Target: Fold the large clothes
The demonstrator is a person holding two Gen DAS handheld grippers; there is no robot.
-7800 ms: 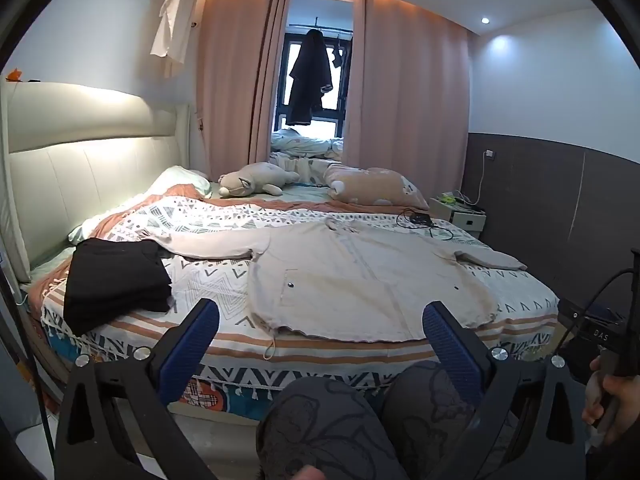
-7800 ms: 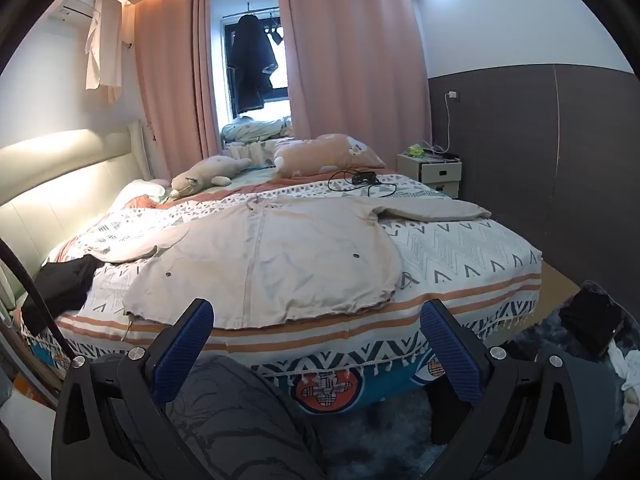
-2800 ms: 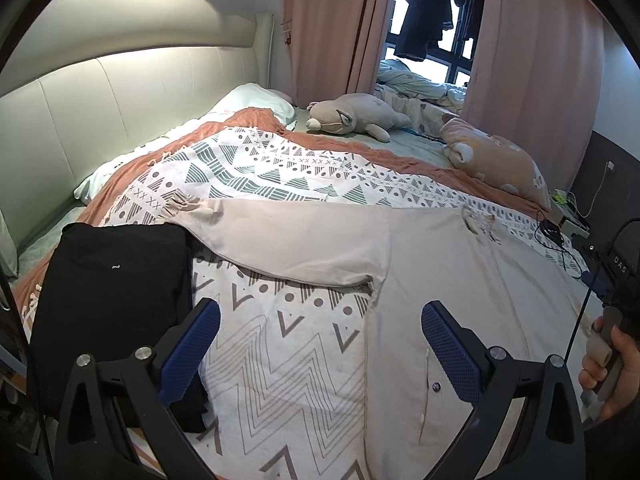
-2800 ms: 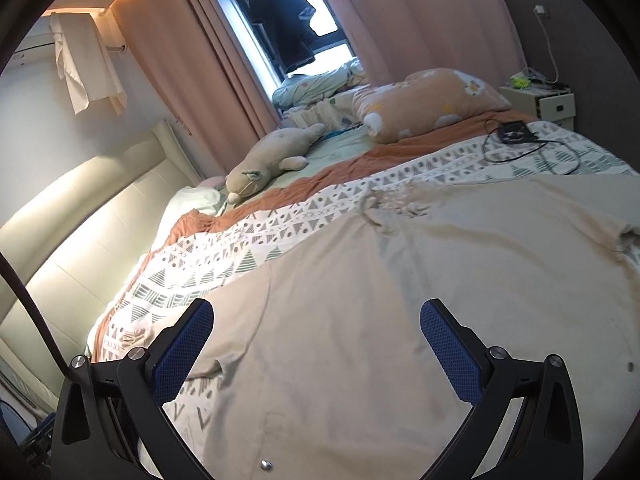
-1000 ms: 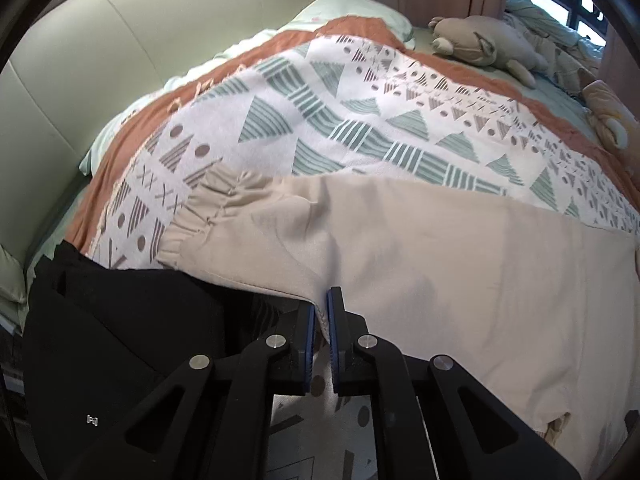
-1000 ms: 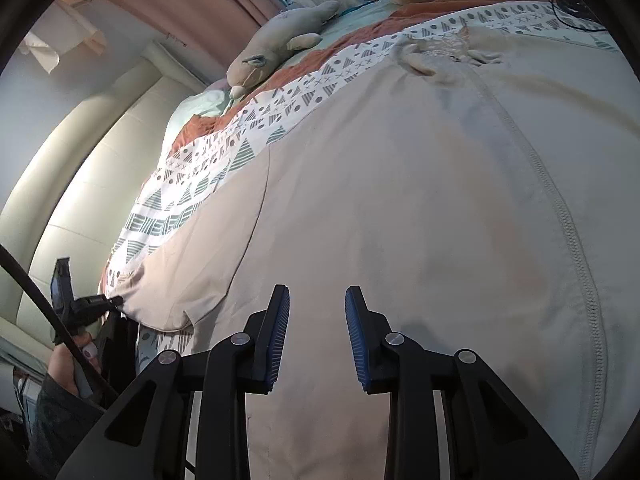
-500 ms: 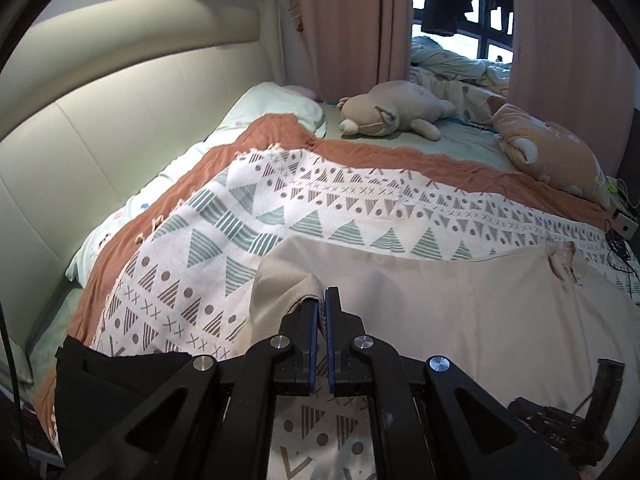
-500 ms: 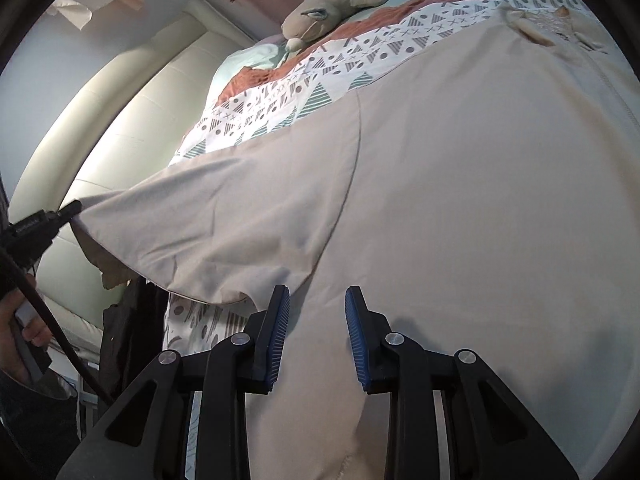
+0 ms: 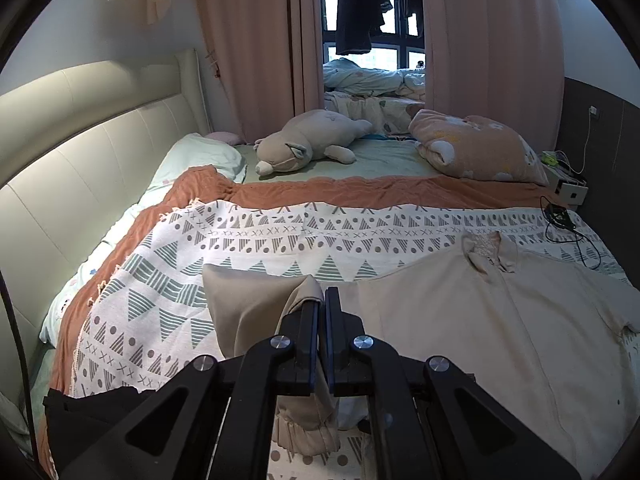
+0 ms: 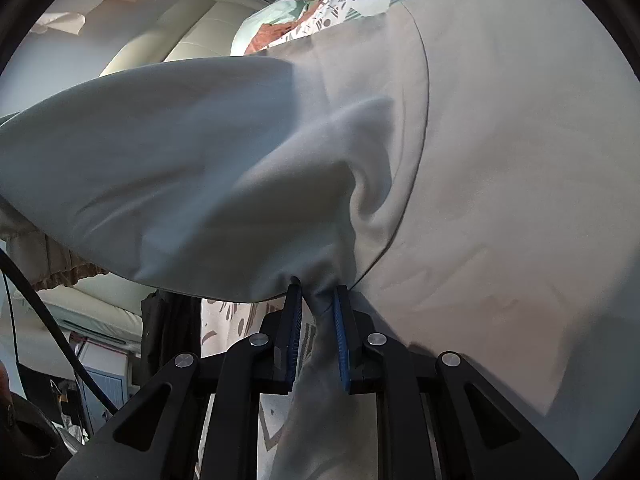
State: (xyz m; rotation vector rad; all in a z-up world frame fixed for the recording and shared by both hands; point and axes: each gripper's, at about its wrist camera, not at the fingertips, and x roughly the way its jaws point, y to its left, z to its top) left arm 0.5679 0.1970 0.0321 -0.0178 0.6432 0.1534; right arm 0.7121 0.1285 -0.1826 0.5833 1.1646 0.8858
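Observation:
A large beige jacket (image 9: 500,344) lies spread on the patterned bedspread (image 9: 160,300), collar toward the pillows. My left gripper (image 9: 322,300) is shut on the jacket's left sleeve (image 9: 256,308) and holds it lifted, the gathered cuff (image 9: 308,432) hanging below the fingers. In the right wrist view my right gripper (image 10: 316,292) is shut on the beige cloth near the armpit seam (image 10: 416,160), with the lifted sleeve (image 10: 160,168) billowing to the left above the bed.
A folded black garment (image 9: 88,416) lies at the bed's near left corner. A plush bear (image 9: 304,152) and a peach pillow (image 9: 476,148) sit at the far side. The cream headboard (image 9: 80,152) runs along the left. A black cable (image 9: 568,224) lies at the far right.
The left gripper has carried the sleeve up and rightward over the jacket body. The right gripper has closed onto the cloth at the armpit and lifted it.

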